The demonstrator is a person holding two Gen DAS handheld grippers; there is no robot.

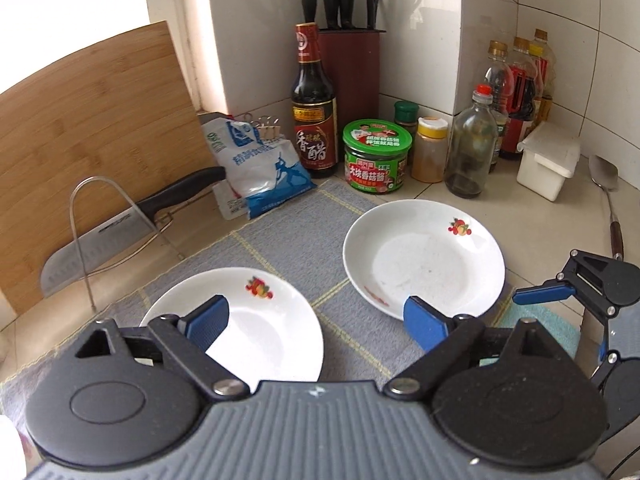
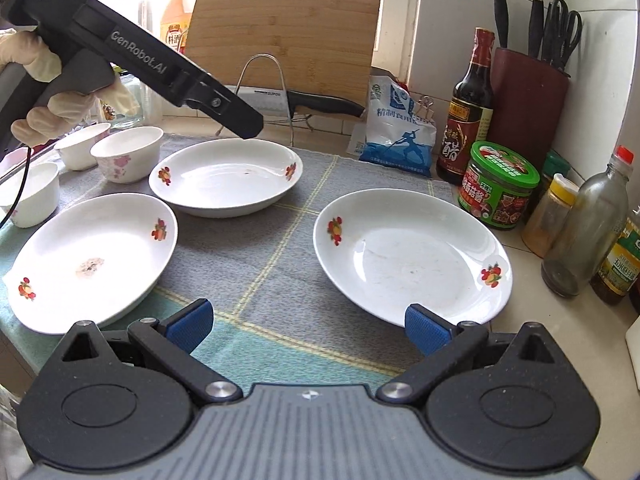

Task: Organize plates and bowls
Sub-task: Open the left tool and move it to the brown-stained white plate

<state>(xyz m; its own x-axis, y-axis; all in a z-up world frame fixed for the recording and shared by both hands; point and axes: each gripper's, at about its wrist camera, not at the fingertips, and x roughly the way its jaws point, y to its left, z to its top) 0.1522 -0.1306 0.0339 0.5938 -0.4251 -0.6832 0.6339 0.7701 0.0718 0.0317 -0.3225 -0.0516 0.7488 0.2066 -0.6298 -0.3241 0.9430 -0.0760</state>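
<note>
Three white plates with fruit motifs lie on a grey checked cloth (image 2: 256,264): one at the left (image 2: 92,260), one further back (image 2: 226,176) and one on the right (image 2: 412,256). Three small white bowls (image 2: 128,158) stand at the cloth's left end. My left gripper (image 1: 316,324) is open and holds nothing. It hovers above the rear plate (image 1: 248,320), with the right plate (image 1: 424,256) ahead of it. My right gripper (image 2: 308,326) is open and holds nothing, low over the cloth's near edge between the left and right plates. A gloved hand (image 2: 40,64) holds the left gripper.
A bamboo cutting board (image 1: 92,128) and a cleaver (image 1: 100,240) in a wire rack stand at the back. A salt bag (image 1: 260,164), vinegar bottle (image 1: 312,108), green jar (image 1: 378,156), knife block (image 1: 348,68), further bottles and a white box (image 1: 548,160) crowd the tiled corner.
</note>
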